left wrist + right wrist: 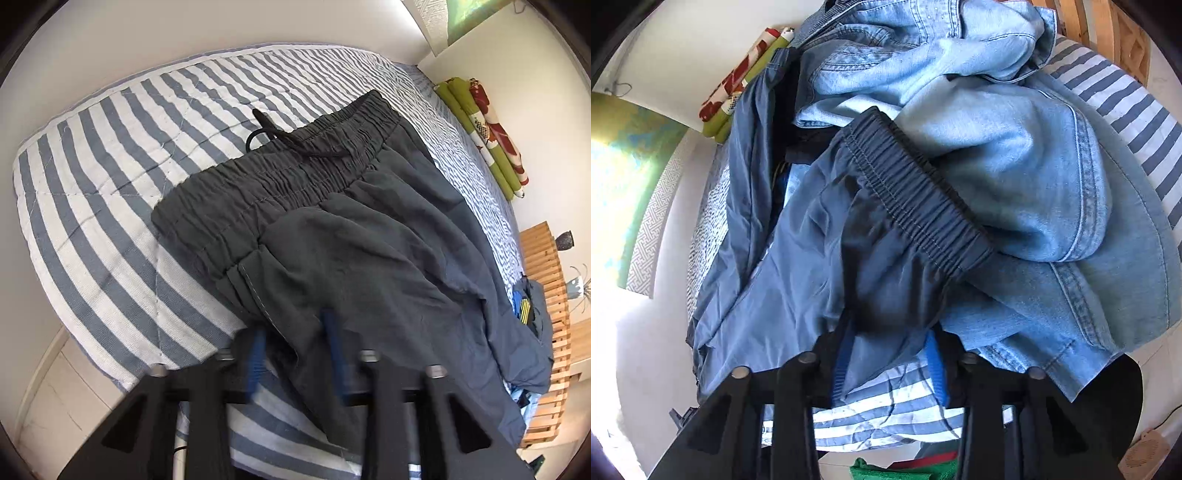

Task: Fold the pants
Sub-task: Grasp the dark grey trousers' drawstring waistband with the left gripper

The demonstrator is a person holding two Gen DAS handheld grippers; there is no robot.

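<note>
The dark grey pants with a stretchy waistband [332, 221] lie across the bed with the blue and white striped cover [110, 184]. The waistband end, with its black string [280, 138], sits flat in the middle of the bed. The leg end, with a stretchy cuff, rests on top of a pile of light blue jeans [1015, 155] at the side of the bed.

The left tongs [295, 354] have a fold of the grey cloth near the waist between their blue fingers, and they look pinched shut on it. The right tongs [890, 365] have the leg cloth between their blue fingers [840, 365] too, but there is a gap, so I cannot tell if they press on it.

Things could go wrong here. The cloth looks thin and smooth, so it may slip out if the right tongs hold only a little bit. The leg may also drag the jeans along when it gets lifted, since it lies right on them. Then the fold would come out crooked and lumpy.
</note>
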